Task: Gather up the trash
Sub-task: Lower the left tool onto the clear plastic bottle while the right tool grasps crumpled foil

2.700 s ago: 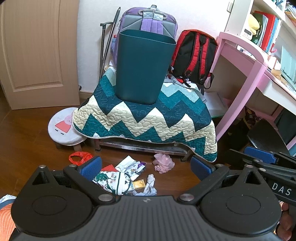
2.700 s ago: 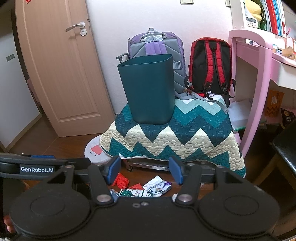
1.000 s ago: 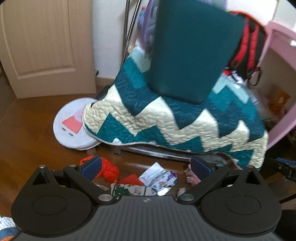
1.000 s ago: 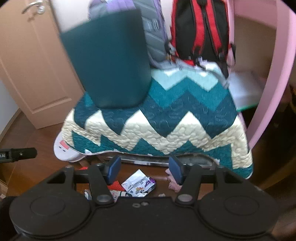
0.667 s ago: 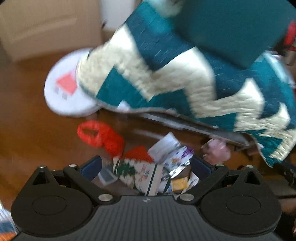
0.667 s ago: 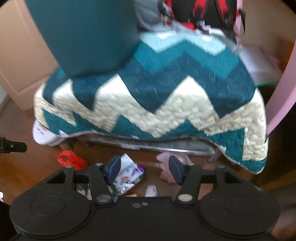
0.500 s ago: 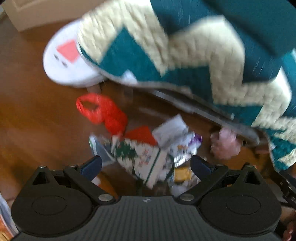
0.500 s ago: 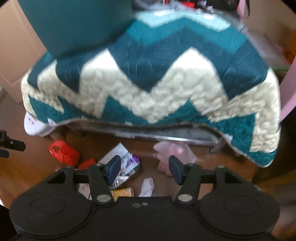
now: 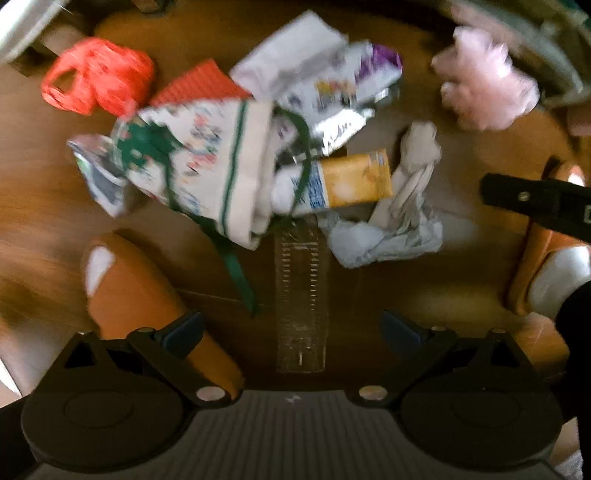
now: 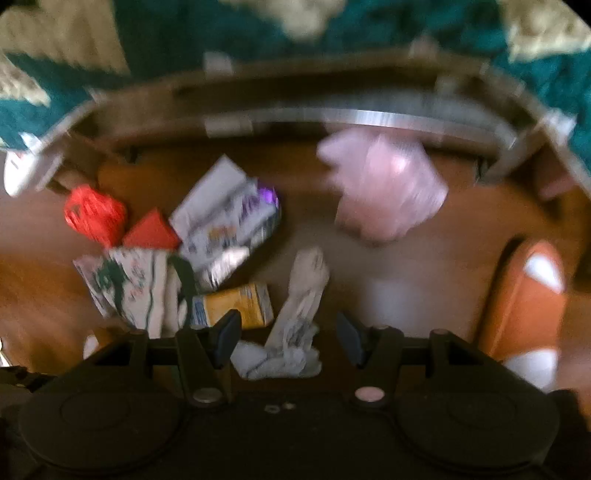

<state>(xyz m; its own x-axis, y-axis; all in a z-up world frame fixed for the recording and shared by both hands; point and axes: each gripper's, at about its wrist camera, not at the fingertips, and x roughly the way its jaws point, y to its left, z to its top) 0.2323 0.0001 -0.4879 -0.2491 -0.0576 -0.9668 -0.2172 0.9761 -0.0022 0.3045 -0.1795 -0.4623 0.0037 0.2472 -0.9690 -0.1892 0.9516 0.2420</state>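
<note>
Both jaws are held wide and empty, the left gripper (image 9: 291, 326) poised over the clear bottle (image 9: 301, 295) beside the crumpled white paper (image 10: 291, 325), which is framed by the right gripper (image 10: 288, 334), so that trash can be straddled.

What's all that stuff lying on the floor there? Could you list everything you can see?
Red plastic bag: one, red, floor, far left of the pile.
Red paper piece: one, red, beside the bag.
Patterned paper bag: one, white with green ribbon, pile centre.
Foil wrapper: one, white and purple, behind the paper bag.
Yellow packet: one, yellow, right of the paper bag.
Crumpled tissue: one clump, white, near the packet.
Pink plastic bag: one, pink, far right.
Clear bottle: one, transparent, lying nearest.
Quilt: one, teal and cream, above.
Slippers: two, orange, on the person's feet.
Left gripper: open.
Right gripper: open.
</note>
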